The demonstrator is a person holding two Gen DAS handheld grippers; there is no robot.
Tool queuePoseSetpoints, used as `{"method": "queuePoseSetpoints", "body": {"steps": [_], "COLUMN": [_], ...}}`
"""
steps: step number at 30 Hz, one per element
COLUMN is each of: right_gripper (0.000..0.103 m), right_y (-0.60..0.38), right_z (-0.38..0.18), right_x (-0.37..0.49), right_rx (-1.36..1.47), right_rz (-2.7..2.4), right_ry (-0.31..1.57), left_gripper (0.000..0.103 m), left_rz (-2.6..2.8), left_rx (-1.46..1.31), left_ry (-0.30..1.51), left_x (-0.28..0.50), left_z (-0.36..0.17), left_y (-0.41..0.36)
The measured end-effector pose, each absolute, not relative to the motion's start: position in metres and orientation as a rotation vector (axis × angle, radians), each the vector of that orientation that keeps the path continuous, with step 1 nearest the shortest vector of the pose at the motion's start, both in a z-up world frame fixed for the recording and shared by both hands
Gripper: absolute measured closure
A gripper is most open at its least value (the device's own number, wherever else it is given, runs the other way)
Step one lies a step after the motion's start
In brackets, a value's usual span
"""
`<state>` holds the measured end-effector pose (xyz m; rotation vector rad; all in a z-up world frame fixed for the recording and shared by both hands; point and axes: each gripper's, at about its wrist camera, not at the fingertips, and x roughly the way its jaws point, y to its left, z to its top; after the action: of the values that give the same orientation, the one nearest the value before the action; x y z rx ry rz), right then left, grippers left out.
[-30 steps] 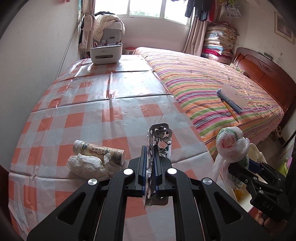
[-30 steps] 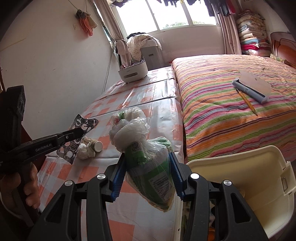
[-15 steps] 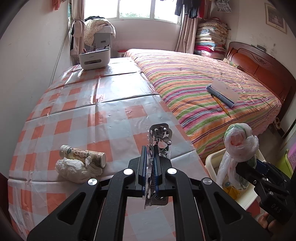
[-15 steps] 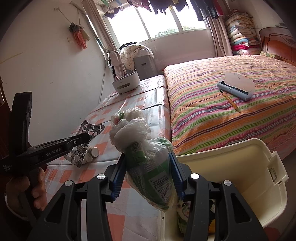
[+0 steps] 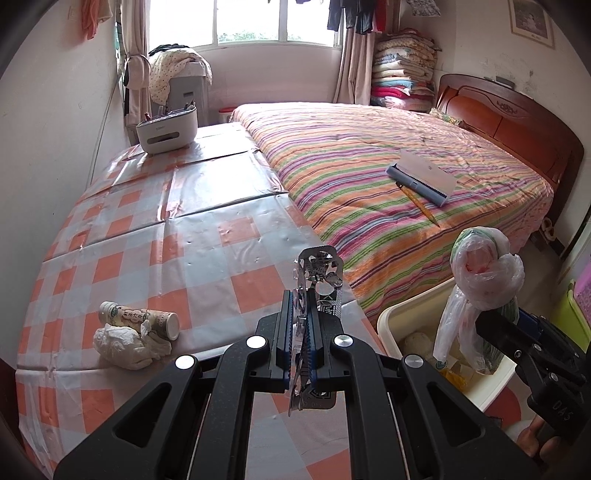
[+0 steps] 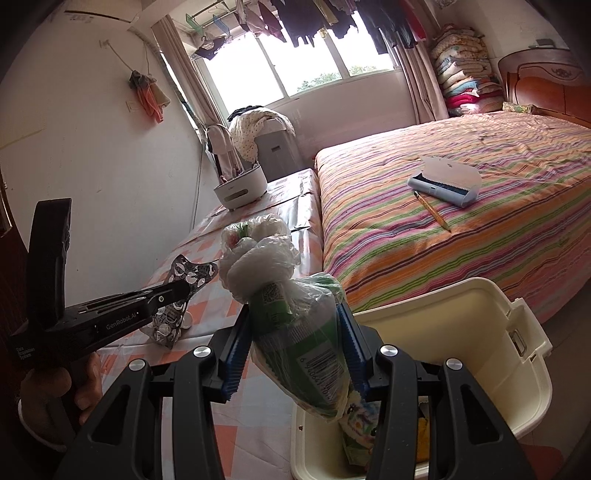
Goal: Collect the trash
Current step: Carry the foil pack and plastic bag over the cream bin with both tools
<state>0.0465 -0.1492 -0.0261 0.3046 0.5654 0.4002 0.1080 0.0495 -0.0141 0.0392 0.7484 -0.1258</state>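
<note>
Both loads are swinging over toward the bin (image 6: 491, 314): you're pinching the blister pack (image 5: 319, 275) left, the bagged trash (image 6: 295, 332) right (drop next).

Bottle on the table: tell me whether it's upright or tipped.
Tipped. The bottle lies on its side on the table, beside a crumpled tissue.

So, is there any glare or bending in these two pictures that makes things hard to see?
Left wrist view: daylight shines off the plastic tablecloth near the white caddy, washing out its checks; the headboard curves from the fisheye. Right wrist view: the window is blown out white, the hanging clothes are dark shapes, and the corners go black.
</note>
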Motion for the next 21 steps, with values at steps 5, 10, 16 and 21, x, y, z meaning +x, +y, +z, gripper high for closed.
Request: {"method": "queuePoseSetpoints", "body": {"steps": [5, 10, 16, 21], "right_gripper": [0.059, 0.059, 0.058, 0.057], "right_y": [-0.163, -0.179, -0.192, -0.198], "right_z": [-0.023, -0.022, -0.017, -0.015], "right_x": [0.039, 0.032, 0.020, 0.017], "right_rx": [0.322, 0.348, 0.345, 0.356], "right_rz": [0.365, 0.322, 0.271, 0.251], "right_ry": [0.529, 0.504, 0.448, 0.428], "left_gripper": [0.097, 0.097, 0.097, 0.097], "left_rz": [-0.145, -0.168, -0.191, -0.204], "left_rx": [0.053, 0.069, 0.080, 0.089], "left_ry": [0.746, 0.742, 0.739, 0.739], "left_x": [0.108, 0.108, 0.106, 0.106], "left_z": [-0.014, -0.013, -0.012, -0.011], "left_y": [0.036, 0.020, 0.004, -0.005]}}
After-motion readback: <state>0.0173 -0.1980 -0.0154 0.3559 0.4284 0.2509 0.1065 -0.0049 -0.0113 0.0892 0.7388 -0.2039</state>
